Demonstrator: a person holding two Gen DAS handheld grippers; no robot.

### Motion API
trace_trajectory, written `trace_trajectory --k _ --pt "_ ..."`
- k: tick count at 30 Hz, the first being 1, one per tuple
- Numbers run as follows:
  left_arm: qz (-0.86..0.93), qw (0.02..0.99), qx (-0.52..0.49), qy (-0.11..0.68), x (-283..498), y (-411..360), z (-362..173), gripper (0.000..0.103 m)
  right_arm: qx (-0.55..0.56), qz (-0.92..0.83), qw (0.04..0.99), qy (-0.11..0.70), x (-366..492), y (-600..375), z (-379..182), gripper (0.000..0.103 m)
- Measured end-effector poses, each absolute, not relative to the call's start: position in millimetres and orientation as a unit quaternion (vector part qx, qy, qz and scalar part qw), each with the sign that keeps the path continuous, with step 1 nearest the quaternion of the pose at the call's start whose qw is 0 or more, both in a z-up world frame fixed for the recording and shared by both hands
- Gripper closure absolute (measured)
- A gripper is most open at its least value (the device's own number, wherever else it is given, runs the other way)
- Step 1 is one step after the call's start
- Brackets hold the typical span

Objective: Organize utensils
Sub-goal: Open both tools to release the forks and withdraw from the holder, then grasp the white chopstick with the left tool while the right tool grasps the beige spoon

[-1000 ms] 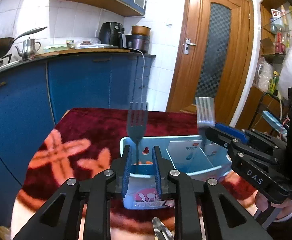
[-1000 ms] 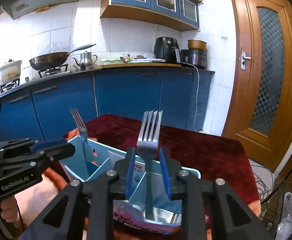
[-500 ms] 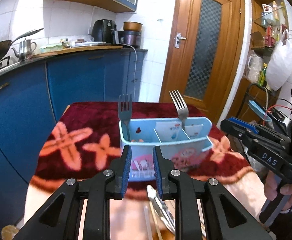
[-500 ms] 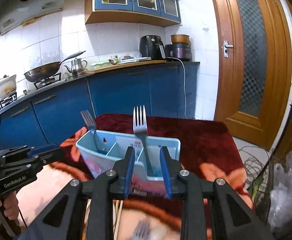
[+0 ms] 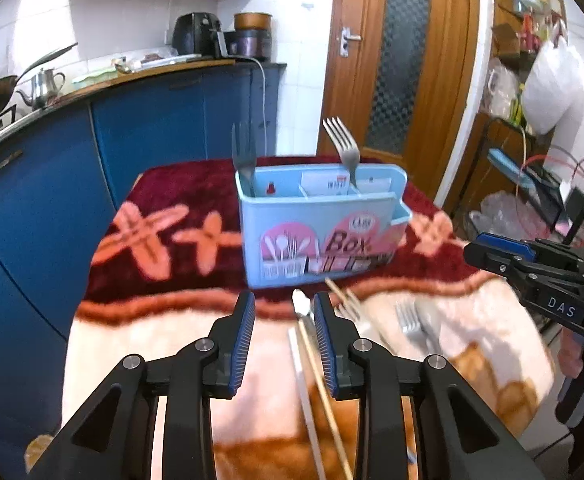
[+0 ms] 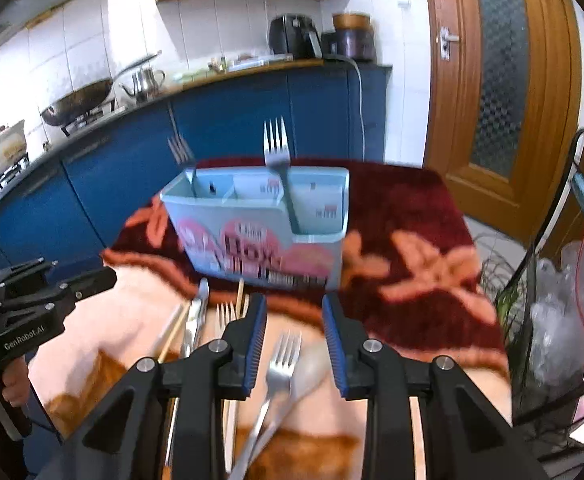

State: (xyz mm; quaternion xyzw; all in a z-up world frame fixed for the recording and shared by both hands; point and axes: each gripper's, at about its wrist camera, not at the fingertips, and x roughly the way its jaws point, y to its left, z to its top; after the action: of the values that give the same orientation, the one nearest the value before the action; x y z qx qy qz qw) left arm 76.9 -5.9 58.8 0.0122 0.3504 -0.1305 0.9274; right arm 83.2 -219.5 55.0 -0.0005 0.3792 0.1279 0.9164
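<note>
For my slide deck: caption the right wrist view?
Open right gripper above a loose fork; two forks stand in the blue caddy.

Blanket-covered table (image 5: 140, 332) carries a blue caddy (image 5: 315, 240) and loose cutlery (image 6: 280, 364).

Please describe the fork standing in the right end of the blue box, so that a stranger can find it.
On the red blanket stands a light blue utensil box. In its right-end compartment one silver fork stands tines up; the other upright fork is at the left end.

Pale-blue caddy (image 5: 319, 236) upright on blanket, forks (image 5: 341, 148) standing in end compartments
</note>
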Motion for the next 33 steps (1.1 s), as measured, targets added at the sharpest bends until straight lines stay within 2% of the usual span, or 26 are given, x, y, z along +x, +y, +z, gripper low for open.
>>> trace_trajectory --k 18,33 --pt "-0.133 0.876 0.025 0.464 102.4 -13.9 0.5 0.071 0.063 0.122 0.852 0.505 108.0 -242.4 -9.9 0.067" --pt "-0.145 0.854 0.004 0.499 129.1 -17.8 -19.0 0.071 0.11 0.139 0.84 0.513 125.3 -245.8 -20.6 0.063"
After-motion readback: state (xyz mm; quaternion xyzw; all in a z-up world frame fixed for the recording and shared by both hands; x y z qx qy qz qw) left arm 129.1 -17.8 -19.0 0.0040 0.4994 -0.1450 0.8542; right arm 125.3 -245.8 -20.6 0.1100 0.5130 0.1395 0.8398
